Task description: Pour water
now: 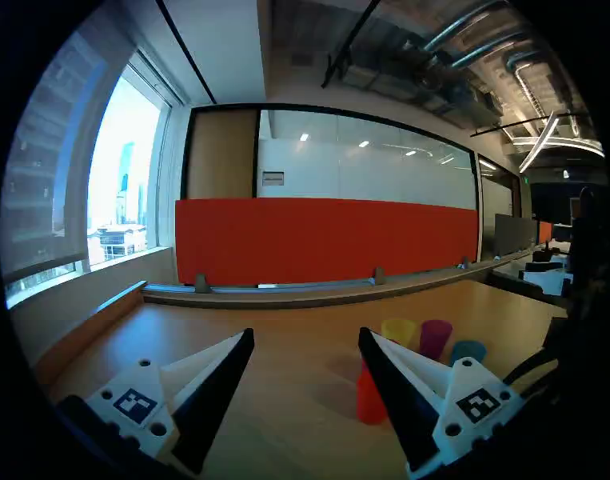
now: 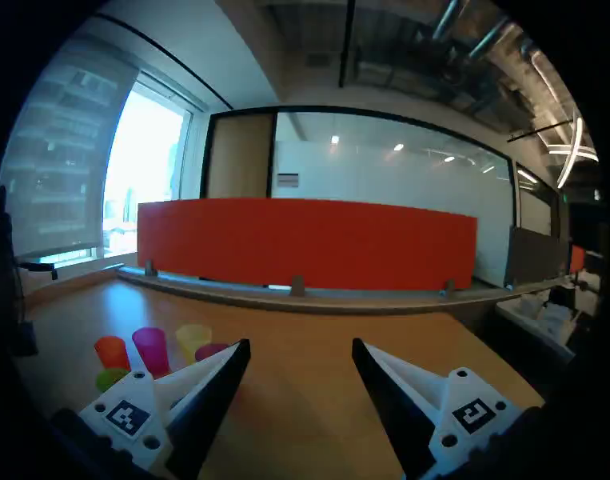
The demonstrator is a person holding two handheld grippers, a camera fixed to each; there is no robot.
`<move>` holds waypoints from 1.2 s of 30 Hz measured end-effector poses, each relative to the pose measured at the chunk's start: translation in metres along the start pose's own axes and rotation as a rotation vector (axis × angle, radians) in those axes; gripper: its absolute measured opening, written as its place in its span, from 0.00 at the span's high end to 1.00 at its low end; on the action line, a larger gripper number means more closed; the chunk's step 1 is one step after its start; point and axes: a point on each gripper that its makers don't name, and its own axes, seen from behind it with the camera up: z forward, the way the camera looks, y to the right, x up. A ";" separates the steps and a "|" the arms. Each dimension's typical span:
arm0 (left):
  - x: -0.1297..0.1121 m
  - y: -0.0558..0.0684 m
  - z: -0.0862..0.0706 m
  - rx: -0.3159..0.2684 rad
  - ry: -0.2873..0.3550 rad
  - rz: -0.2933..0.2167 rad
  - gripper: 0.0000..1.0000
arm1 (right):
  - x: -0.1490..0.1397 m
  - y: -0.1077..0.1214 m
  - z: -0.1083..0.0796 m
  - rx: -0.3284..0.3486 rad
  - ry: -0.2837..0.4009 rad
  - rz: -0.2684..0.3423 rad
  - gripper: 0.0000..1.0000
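Right gripper view: magenta cup (image 2: 152, 350) stands upright, mouth up.

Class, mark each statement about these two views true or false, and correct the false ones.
1. The left claw and the right claw are both open. True.
2. The divider behind the desk is blue. False: it is red.
3. A yellow cup stands on the wooden desk. True.
4. The right claw grips the orange cup. False: it holds nothing; the orange cup stands on the desk.
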 end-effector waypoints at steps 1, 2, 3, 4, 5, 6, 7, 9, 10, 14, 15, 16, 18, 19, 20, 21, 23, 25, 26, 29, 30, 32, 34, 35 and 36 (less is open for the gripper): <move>0.003 -0.001 -0.001 0.006 0.009 -0.002 0.03 | 0.003 0.000 -0.001 -0.007 0.010 -0.001 0.01; 0.006 -0.002 -0.001 0.011 0.016 -0.003 0.03 | 0.005 0.001 -0.002 -0.013 0.019 -0.003 0.01; 0.008 -0.002 -0.002 0.017 0.022 -0.003 0.03 | 0.008 0.002 -0.003 -0.020 0.026 0.000 0.01; 0.010 -0.003 -0.002 0.024 0.029 -0.004 0.03 | 0.012 0.004 -0.004 -0.029 0.034 0.004 0.01; 0.012 -0.004 -0.003 0.030 0.035 -0.004 0.03 | 0.015 0.005 -0.005 -0.037 0.041 0.007 0.01; 0.013 -0.004 -0.003 0.035 0.039 -0.003 0.03 | 0.017 0.006 -0.006 -0.042 0.050 0.012 0.01; 0.013 -0.004 -0.004 0.041 0.042 -0.003 0.03 | 0.021 0.007 -0.007 -0.048 0.061 0.018 0.02; 0.014 -0.004 -0.005 0.051 0.048 -0.001 0.03 | 0.025 0.009 -0.009 -0.056 0.074 0.025 0.02; 0.014 -0.005 -0.005 0.057 0.051 0.000 0.03 | 0.026 0.010 -0.010 -0.059 0.079 0.028 0.02; 0.011 -0.004 -0.006 0.080 0.060 0.000 0.03 | 0.028 0.015 -0.012 -0.077 0.085 0.031 0.01; 0.010 -0.004 -0.006 0.084 0.060 0.002 0.03 | 0.028 0.016 -0.013 -0.081 0.088 0.030 0.01; 0.009 -0.004 -0.006 0.089 0.060 0.003 0.03 | 0.028 0.017 -0.014 -0.086 0.090 0.029 0.01; 0.006 -0.005 -0.006 0.102 0.061 0.007 0.03 | 0.027 0.018 -0.014 -0.092 0.093 0.025 0.01; 0.005 -0.006 -0.006 0.112 0.063 0.010 0.03 | 0.025 0.018 -0.013 -0.095 0.094 0.021 0.02; 0.004 -0.007 -0.006 0.120 0.064 0.012 0.03 | 0.024 0.019 -0.013 -0.097 0.094 0.018 0.01; 0.003 -0.007 -0.006 0.129 0.069 0.012 0.03 | 0.022 0.019 -0.012 -0.099 0.091 0.015 0.01; 0.002 -0.009 -0.006 0.148 0.080 0.010 0.03 | 0.018 0.019 -0.011 -0.102 0.085 0.006 0.01; 0.000 -0.008 -0.006 0.155 0.088 0.002 0.03 | 0.017 0.020 -0.010 -0.112 0.084 0.008 0.02; -0.001 -0.008 -0.007 0.157 0.092 -0.002 0.03 | 0.016 0.021 -0.010 -0.118 0.083 0.008 0.01; -0.005 -0.009 -0.008 0.164 0.103 -0.014 0.03 | 0.016 0.025 -0.011 -0.136 0.083 0.023 0.01; -0.006 -0.009 -0.009 0.169 0.106 -0.015 0.03 | 0.016 0.027 -0.012 -0.142 0.083 0.029 0.01; -0.009 -0.011 -0.011 0.178 0.112 -0.017 0.03 | 0.015 0.031 -0.013 -0.154 0.084 0.041 0.02; -0.014 -0.013 -0.013 0.186 0.115 -0.011 0.03 | 0.013 0.035 -0.015 -0.165 0.080 0.047 0.01; -0.016 -0.014 -0.014 0.189 0.116 -0.008 0.03 | 0.012 0.037 -0.016 -0.170 0.079 0.050 0.01; -0.018 -0.015 -0.014 0.191 0.115 -0.005 0.03 | 0.012 0.038 -0.018 -0.173 0.078 0.051 0.01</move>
